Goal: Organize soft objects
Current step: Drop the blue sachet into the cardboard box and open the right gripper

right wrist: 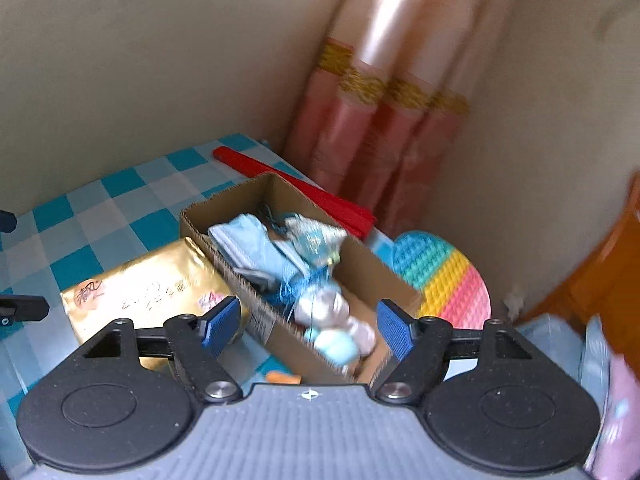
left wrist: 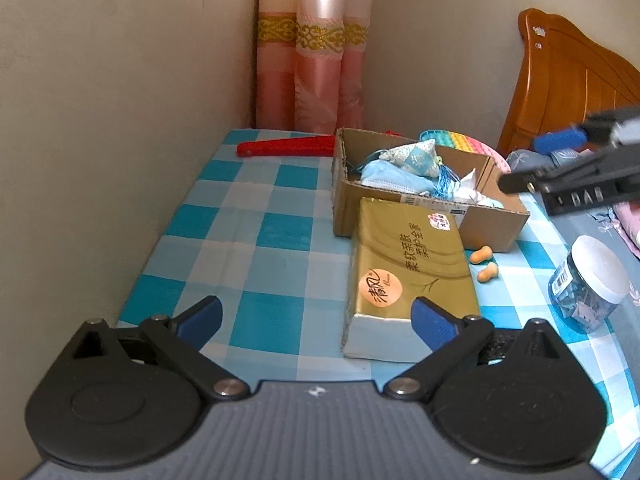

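A cardboard box (left wrist: 430,196) is sitting toward the far right of the blue-checked tablecloth (left wrist: 248,240), and soft things are lying piled inside it: a light blue cloth (right wrist: 256,252), a blue patterned sachet with a tassel (left wrist: 416,158), and some pale, rounded plush pieces (right wrist: 340,328) at the near end in the right wrist view, too blurred to name further. A gold tissue pack (left wrist: 408,268) is lying flat against the box's near wall, its long side running toward the left gripper. Two small orange foam earplugs (left wrist: 484,264) are resting on the cloth just beside the pack's right edge, near the box corner.

The left gripper (left wrist: 316,320) is hovering low over the table with its blue pads spread wide and nothing between them; its right pad is showing just in front of the pack's near corner. The right gripper (right wrist: 310,324) is hanging above the box's near end, jaws likewise wide apart and holding nothing.

Behind the box a red folded fan (left wrist: 286,146) is lying along the table's far edge, and a rainbow bubble-pop mat (right wrist: 444,280) is lying just beyond the box's far side. A clear jar with a white lid (left wrist: 588,284) is resting at the right edge of the table. A pink curtain (left wrist: 316,48) is hanging in the corner.
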